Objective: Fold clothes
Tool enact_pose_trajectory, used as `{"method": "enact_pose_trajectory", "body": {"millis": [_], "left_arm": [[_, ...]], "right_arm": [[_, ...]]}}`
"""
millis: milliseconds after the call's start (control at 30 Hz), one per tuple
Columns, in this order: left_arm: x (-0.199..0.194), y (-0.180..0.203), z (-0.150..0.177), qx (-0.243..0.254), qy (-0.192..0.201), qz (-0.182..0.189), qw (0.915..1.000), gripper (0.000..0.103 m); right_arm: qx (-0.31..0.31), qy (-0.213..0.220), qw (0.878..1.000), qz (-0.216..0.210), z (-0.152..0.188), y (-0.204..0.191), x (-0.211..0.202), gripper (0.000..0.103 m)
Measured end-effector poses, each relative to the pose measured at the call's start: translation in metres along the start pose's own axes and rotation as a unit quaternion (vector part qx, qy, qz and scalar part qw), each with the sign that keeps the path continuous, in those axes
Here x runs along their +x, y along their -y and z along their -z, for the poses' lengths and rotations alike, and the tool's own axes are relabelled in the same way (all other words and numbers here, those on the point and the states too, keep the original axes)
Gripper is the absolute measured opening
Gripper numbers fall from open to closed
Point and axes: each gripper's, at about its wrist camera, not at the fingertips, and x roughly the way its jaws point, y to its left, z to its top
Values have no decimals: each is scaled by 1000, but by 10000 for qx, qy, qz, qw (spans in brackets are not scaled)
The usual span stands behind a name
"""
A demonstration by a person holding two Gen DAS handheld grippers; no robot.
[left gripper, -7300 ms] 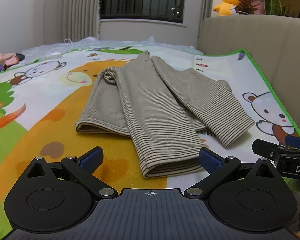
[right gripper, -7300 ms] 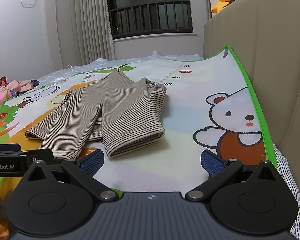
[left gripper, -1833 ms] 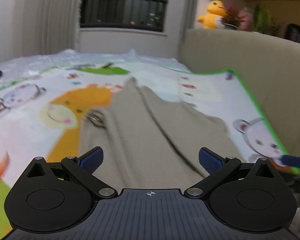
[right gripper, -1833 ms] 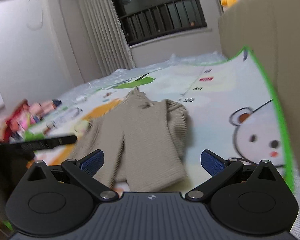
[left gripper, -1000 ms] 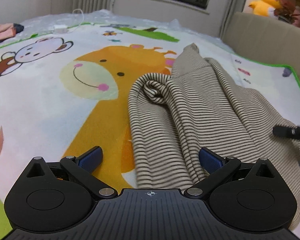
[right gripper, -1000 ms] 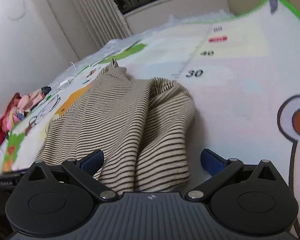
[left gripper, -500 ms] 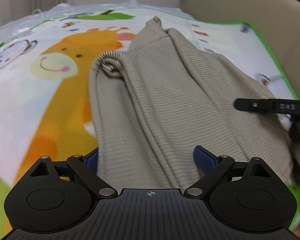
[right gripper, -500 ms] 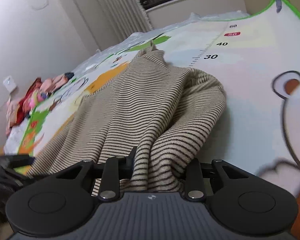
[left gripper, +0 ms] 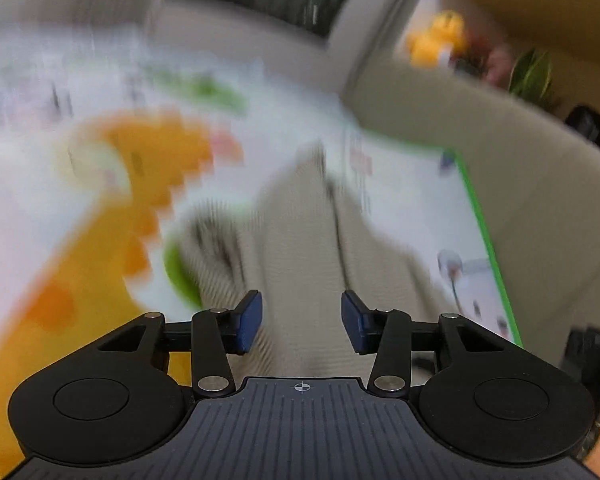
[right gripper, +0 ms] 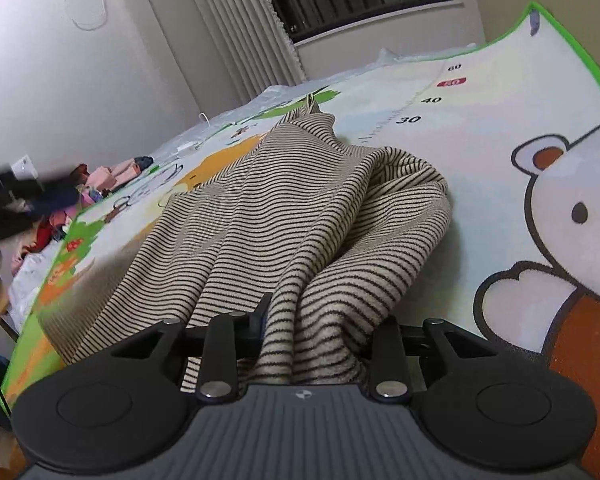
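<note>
A beige top with thin dark stripes [right gripper: 300, 216] lies bunched on a cartoon play mat [right gripper: 500, 152]. My right gripper [right gripper: 312, 340] is shut on a thick fold of the top's near edge and holds it lifted off the mat. In the blurred left wrist view the same top [left gripper: 300, 240] runs away from my left gripper [left gripper: 302, 324]. Its blue pads [left gripper: 250, 322] stand partly closed with cloth between them, and a gap shows beside each pad.
A beige sofa back [left gripper: 500, 152] rises along the mat's green right edge [right gripper: 580, 52]. A yellow plush toy [left gripper: 436, 40] and plants sit behind it. A pile of pink and red clothes [right gripper: 80, 196] lies far left. Curtain and window stand at the back.
My right gripper stays shut on the top's edge and has lifted it. My left gripper's jaws have narrowed over the cloth and its view has swung up fast, leaving it blurred.
</note>
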Motion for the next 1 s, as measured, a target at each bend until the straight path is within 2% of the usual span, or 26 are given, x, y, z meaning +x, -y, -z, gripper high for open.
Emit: {"method": "enact_pose_trajectory", "body": {"millis": [67, 100, 167, 200, 233, 267, 300, 333, 367, 433, 500, 567, 700, 767, 833, 867, 933, 1000], "left_arm": [[-25, 7, -10, 230, 786, -550, 9951, 52], [-34, 8, -16, 221, 1044, -740, 9915, 58], [-41, 3, -30, 117, 1037, -602, 9927, 72], [-32, 0, -33, 26, 630, -298, 9976, 76], [-22, -3, -35, -66, 223, -16, 9997, 76], [-7, -5, -30, -165, -166, 55, 9997, 75], [8, -6, -25, -258, -549, 103, 9981, 74], [26, -7, -14, -296, -882, -52, 9956, 68], [43, -9, -4, -337, -1202, -204, 9920, 67], [66, -14, 15, -469, -1554, -424, 9858, 67], [69, -3, 18, -134, -1397, -442, 9891, 68], [75, 6, 15, 79, -1357, -296, 9903, 55], [100, 11, 13, 295, -1454, -257, 9886, 45], [104, 15, 11, 303, -1466, -248, 9884, 34], [99, 18, -1, 252, -1481, -82, 9886, 15], [97, 15, -11, 126, -1478, 118, 9889, 11], [90, -1, -41, -345, -1393, 477, 9885, 11], [80, -24, -75, -734, -931, 429, 9920, 11]], "right_arm": [[73, 13, 9999, -74, 1, 3, 1, 28], [94, 22, 9999, -99, 1, 5, 1, 28], [132, 38, 9998, -134, 1, 7, 2, 29], [148, 44, 9998, -145, 1, 7, 2, 29], [144, 50, 9998, -137, 2, 7, 2, 29], [124, 53, 9998, -115, 2, 6, 2, 29], [104, 56, 9999, -93, 2, 5, 2, 29], [92, 53, 9999, -84, 3, 4, 2, 29], [79, 50, 9999, -76, 3, 4, 2, 29], [56, 45, 10000, -60, 3, 3, 3, 29], [107, 42, 9999, -102, 3, 5, 3, 30], [123, 41, 9999, -112, 3, 6, 3, 30], [113, 23, 9999, -82, 3, 5, 3, 30], [119, -4, 9999, -69, 3, 4, 3, 30], [117, -35, 9999, -47, 2, 3, 3, 30], [111, -49, 9999, -31, 2, 2, 3, 30], [110, -55, 9999, 3, 2, 1, 3, 30], [127, -44, 9999, 62, 3, -1, 1, 30]]}}
